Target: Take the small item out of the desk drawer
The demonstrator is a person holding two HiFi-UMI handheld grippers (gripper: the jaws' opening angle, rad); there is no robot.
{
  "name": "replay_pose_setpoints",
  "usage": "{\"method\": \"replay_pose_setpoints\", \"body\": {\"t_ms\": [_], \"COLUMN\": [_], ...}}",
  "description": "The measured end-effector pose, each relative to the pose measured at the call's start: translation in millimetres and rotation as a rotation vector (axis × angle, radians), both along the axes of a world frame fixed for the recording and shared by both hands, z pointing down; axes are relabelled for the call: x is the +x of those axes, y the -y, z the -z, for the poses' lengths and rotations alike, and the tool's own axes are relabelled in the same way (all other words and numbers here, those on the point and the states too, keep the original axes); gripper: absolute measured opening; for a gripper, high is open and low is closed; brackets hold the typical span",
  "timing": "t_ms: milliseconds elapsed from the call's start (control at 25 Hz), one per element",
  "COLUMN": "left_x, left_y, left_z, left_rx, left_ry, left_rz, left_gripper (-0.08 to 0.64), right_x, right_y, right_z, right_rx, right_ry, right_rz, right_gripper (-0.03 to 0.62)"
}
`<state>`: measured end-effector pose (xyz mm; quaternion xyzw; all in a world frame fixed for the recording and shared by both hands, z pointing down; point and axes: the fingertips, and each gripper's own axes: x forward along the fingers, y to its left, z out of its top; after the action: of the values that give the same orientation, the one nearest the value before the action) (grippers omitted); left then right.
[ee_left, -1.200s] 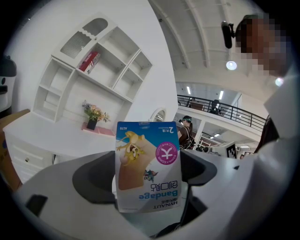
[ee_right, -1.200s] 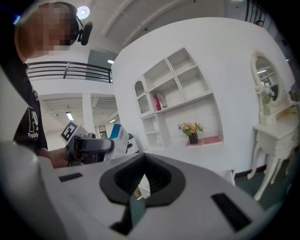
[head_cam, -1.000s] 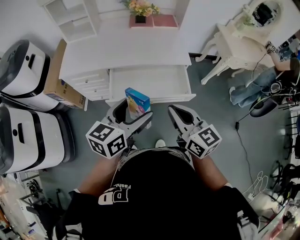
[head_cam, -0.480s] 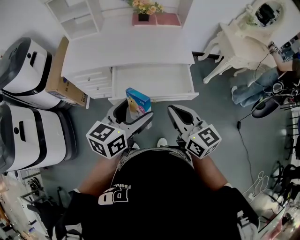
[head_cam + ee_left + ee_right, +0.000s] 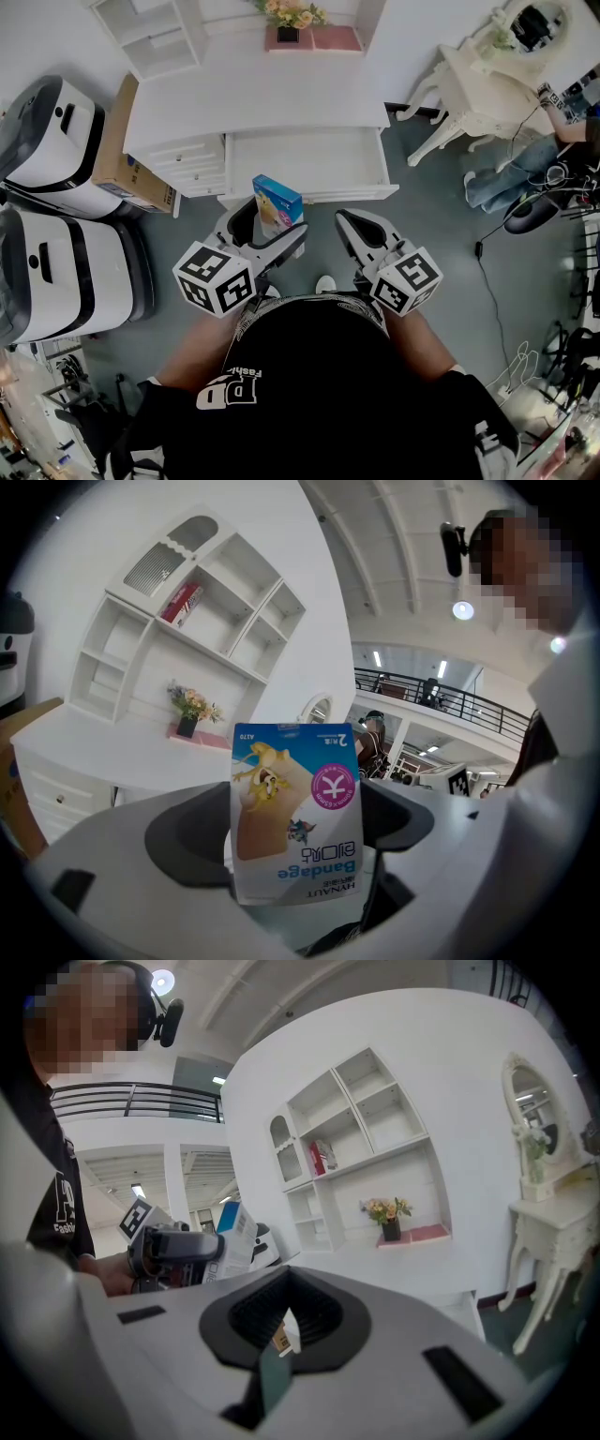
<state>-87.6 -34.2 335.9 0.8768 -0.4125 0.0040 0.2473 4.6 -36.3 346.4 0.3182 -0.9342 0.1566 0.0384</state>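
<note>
Blue box [image 5: 277, 202] is clamped by its end between the jaws of the left gripper [image 5: 265, 225], just near of the open drawer [image 5: 309, 164]; right gripper [image 5: 354, 228] is closed on nothing; light cardboard could pivot or slip, dropping floorward.

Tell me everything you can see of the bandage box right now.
The bandage box is a small flat carton, seemingly card, printed blue and white with a cartoon figure, a tan patch and a magenta round badge. The left hand-held gripper is shut on its lower end, so it stands upright, its print upside down in the left gripper view. In the head view it shows over the front edge of the open drawer. Only the jaws touch it.
</note>
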Motion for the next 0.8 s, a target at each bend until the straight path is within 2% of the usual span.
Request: {"method": "replay_pose_setpoints", "body": {"t_ms": [800], "left_x": [5.7], "left_y": [5.1], "left_z": [1.7], "left_rx": [-0.004], "left_ry": [0.006], "left_rz": [0.001], "left_gripper": [0.419], "right_x": [6.3], "right_y": [3.3], "right_z": [1.8], "right_rx": [-0.002], "right_ry": [-0.003], "right_rz": [0.003], "right_gripper": [0.008]}}
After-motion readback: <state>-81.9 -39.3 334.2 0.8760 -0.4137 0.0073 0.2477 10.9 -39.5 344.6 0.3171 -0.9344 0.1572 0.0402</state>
